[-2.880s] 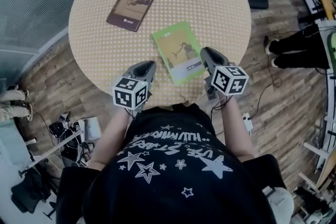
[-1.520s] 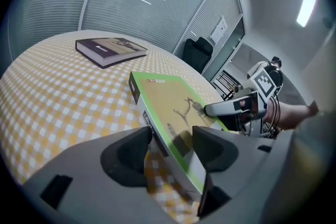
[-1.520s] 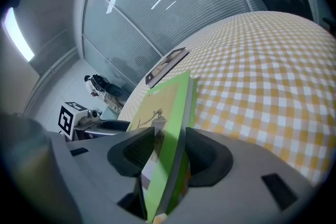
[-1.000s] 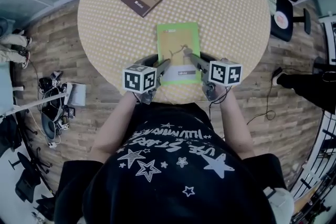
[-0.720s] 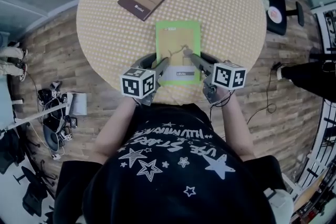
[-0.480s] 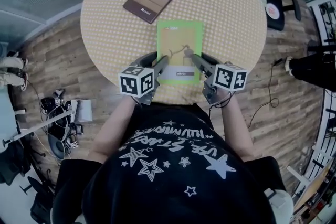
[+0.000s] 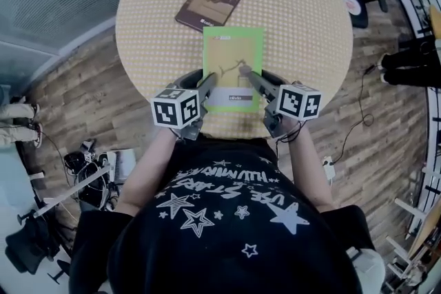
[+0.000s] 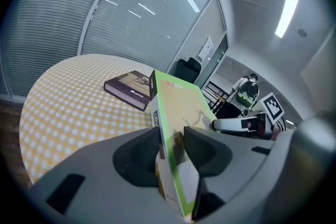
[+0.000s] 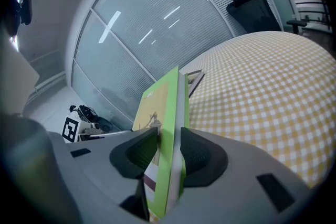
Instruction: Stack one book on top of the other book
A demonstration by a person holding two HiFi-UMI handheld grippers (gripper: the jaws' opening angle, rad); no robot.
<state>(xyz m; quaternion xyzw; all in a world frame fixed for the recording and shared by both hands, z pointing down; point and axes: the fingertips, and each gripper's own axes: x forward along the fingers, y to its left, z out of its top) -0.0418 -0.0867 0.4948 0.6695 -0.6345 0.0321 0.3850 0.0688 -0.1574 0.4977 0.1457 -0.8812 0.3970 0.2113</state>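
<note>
The green book [image 7: 233, 55] is gripped at its near end from both sides: its left edge is clamped in the left gripper [image 7: 209, 82] and its right edge in the right gripper [image 7: 247, 74], the jaws of both having just been closing onto it. It is held low over the round table [image 7: 296, 17], long axis pointing away from the person. The brown book [image 7: 210, 1] is seen just beyond its far left corner, lying aslant, nearer the left gripper.

- Our left gripper [image 8: 171, 147], its jaws having just closed further, clamps the green book [image 8: 181, 105] by its edge.
- Beyond it we see a brown book [image 8: 127, 89] lying flat on the checked table [image 8: 68, 113].
</note>
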